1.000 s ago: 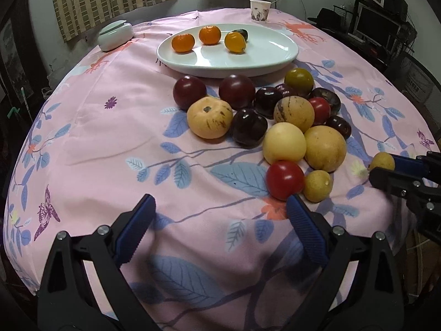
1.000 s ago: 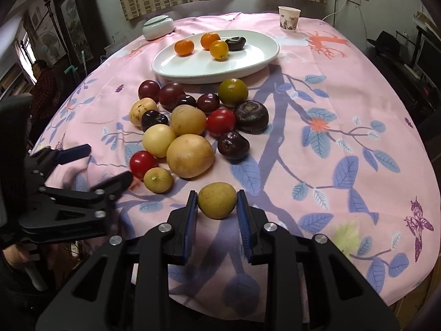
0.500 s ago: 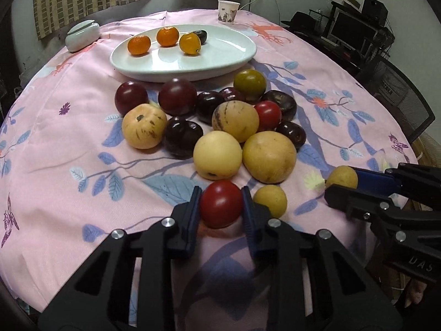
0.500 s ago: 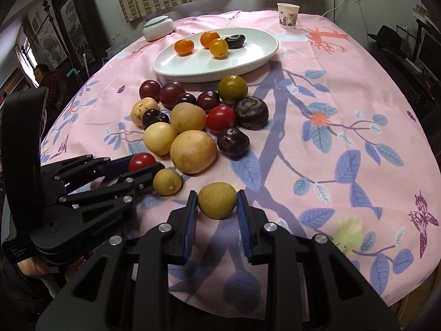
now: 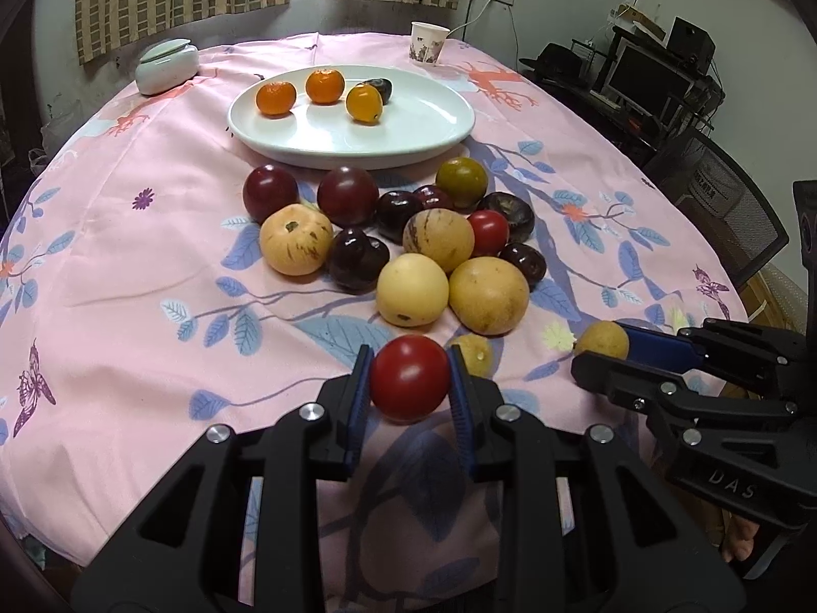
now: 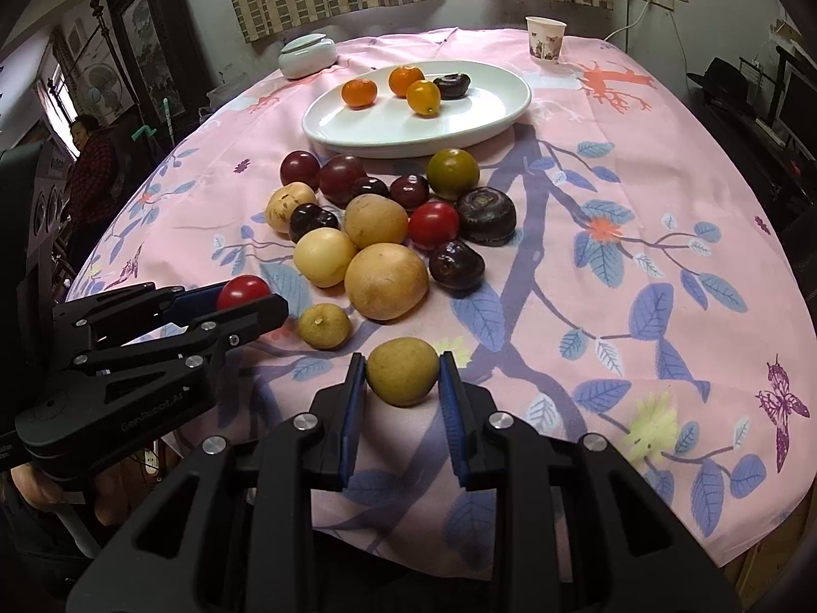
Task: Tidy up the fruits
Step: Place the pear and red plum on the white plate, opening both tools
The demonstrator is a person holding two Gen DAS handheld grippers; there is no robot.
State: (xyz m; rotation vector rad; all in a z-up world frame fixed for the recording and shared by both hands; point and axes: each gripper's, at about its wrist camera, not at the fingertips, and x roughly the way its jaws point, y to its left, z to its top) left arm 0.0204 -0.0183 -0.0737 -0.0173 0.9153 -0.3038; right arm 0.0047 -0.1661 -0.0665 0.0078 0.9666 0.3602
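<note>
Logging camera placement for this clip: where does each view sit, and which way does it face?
Left wrist: sits behind the left tongs, facing down the table toward the plate; they grip a red tomato; right tongs at right.
Right wrist: sits behind the right tongs, facing likewise; they grip a small yellow fruit; left tongs at left.
Shared: plate, fruit pile, paper cup.

Dim room, bright window glare, fisheye-bent edges, sharp focus.

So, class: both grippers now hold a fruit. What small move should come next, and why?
Probably carry the left gripper, shut on the tomato, toward the plate. The plate has bare space beside the oranges. The right gripper, shut on the yellow fruit, could follow.
</note>
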